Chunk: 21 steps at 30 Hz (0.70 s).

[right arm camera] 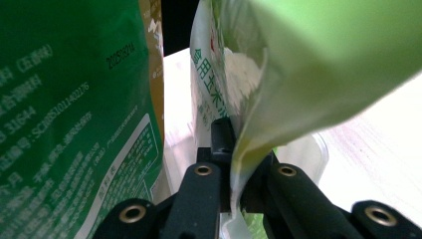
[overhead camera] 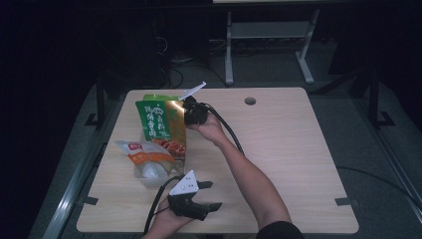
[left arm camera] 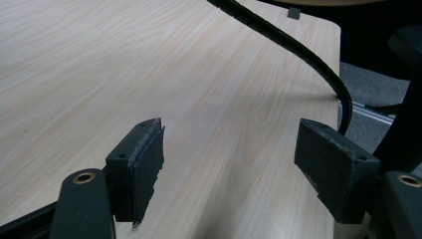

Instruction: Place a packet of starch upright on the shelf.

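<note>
On the table [overhead camera: 278, 149], as seen from the high view, a green snack bag [overhead camera: 157, 119] is stood upright near the far left corner, beside a clear food pouch [overhead camera: 149, 162] laid flat with its orange-and-white label up. The right gripper [overhead camera: 193, 113] is reached forward to the upper right edge of the green bag, apparently so that the bag is kept standing while it is handled. The left gripper [overhead camera: 209, 195] is held low near the front edge, well apart from both packages, and is judged to be waiting rather than working.

From the left gripper view, the jaws are seen spread wide, with nothing between them and bare wood grain of the table [left arm camera: 209, 99] beyond. The pads are touching nothing. A black ribbed cable [left arm camera: 298, 55] is run across the far right of the tabletop.

From the right gripper view, the jaws are seen drawn close together, and a thin flap of pale green packaging [right arm camera: 298, 74] is pinched between them, hanging down into the gap. The printed face of the green snack bag [right arm camera: 74, 124] is stood just to the left. Whether the pinched flap belongs to that same bag or to a second one behind it cannot be told. The grip is placed at the film's edge, presumably because only there is the material thin enough to be clamped.
</note>
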{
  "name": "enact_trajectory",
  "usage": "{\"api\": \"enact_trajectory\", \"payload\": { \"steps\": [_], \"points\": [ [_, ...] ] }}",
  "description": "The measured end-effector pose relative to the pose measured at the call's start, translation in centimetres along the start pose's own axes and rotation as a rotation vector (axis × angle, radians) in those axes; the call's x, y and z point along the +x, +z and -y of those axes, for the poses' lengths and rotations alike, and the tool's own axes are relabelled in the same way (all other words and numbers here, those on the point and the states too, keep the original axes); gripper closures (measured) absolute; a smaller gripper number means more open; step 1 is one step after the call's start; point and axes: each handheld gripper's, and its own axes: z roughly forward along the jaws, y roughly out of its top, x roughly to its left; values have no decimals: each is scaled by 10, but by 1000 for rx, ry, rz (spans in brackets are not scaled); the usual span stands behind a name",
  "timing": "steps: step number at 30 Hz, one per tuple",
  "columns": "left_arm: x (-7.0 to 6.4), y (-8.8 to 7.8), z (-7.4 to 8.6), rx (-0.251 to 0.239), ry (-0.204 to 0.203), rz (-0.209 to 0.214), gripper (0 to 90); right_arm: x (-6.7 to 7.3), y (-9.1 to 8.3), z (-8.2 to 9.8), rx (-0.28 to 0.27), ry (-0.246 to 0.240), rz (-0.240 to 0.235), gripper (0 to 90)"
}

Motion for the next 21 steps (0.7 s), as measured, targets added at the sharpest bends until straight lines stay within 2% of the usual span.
{"api": "enact_trajectory", "payload": {
  "steps": [2, 4, 7, 11, 14, 21],
  "points": [
    [0, 0, 0, 0, 1, 0, 271, -1, -2, 0, 0, 22, -3, 802],
    [0, 0, 0, 1, 3, 0, 271, -2, -7, -1, -11, 23, 10, 705],
    [0, 0, 0, 1, 4, -1, 271, -5, -18, -3, -43, 50, 12, 672],
    [0, 1, 0, 10, 9, -4, 270, -5, -27, -2, -28, 57, 27, 608],
    [1, 1, 0, 14, 10, -6, 270, -5, -35, 0, -38, 60, 32, 580],
    [3, 2, -2, 28, 12, -18, 266, -2, -56, 8, -28, 50, 75, 541]
  ]
}}
